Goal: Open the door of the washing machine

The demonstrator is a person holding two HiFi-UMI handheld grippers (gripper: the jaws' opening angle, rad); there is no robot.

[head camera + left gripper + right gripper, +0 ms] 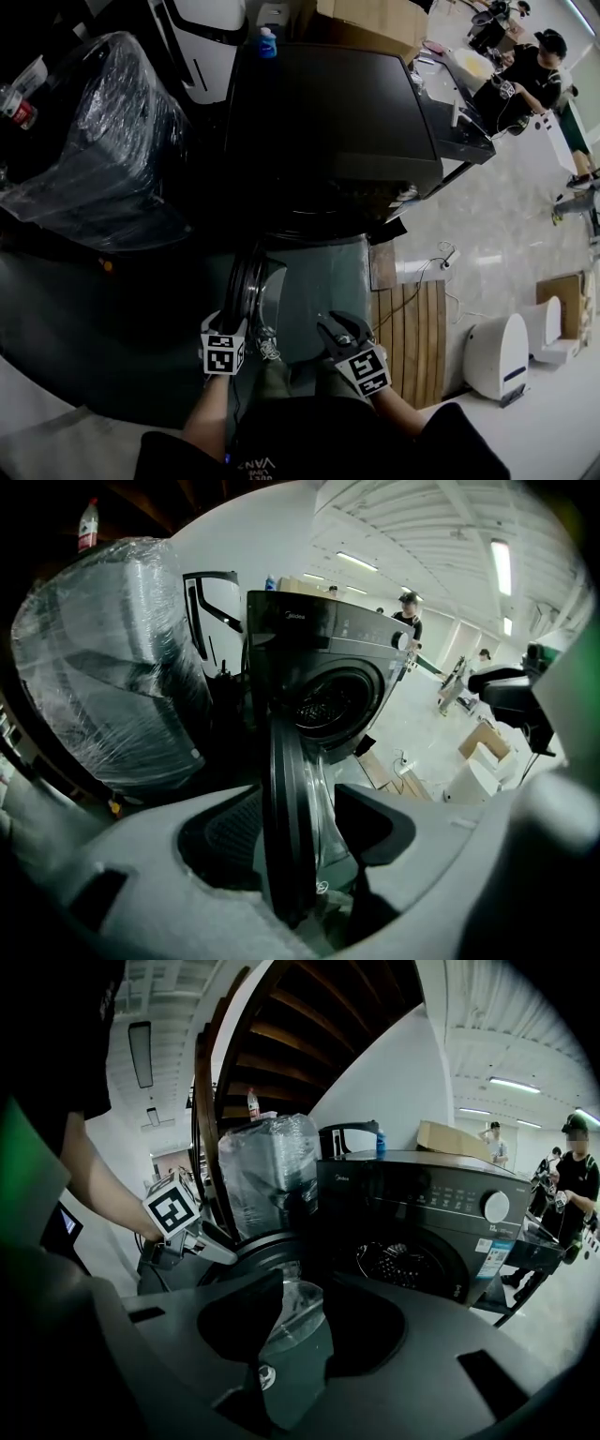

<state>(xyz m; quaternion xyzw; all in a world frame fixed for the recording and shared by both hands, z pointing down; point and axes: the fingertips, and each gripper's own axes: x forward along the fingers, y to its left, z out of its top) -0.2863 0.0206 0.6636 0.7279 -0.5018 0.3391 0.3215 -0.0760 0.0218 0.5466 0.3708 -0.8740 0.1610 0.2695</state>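
Washing machine: dark front-loader (328, 112) on the floor. Its drum mouth (330, 703) is uncovered, so the task looks done or nearly so.
Wrapped thing: bulky item under clear plastic (103, 141), just beside the machine on the hinge side. The door swings toward it, so it prob. limits how far the door can go.
Door: round door (248, 281) stands out from the machine front at approx. a right angle. It is edge-on to the person, w/ the hinge end at the machine and the free end near the person's hands. Swung clear like this, it leaves the drum reachable.
Left tool: the left tool (298, 829) straddles the door's free rim, one pad on the outer face and the other on the glass side. It looks clenched on the rim w/ jaws wide, bc rim plus glass is a thick bite. It grips at the free edge, prob. bc that is farthest from the hinge and gives the most leverage.
Right tool: the right tool (339, 333) has its jaws partly apart w/ nothing btwn them. It hangs near the door on the drum side, not touching it. Prob. a spare hand, kept close to steady the door if needed.
Glass bowl: the clear dome (292, 1321) on the door's inner face bulges toward the right tool. It shows beyond that tool's jaws, not in them.
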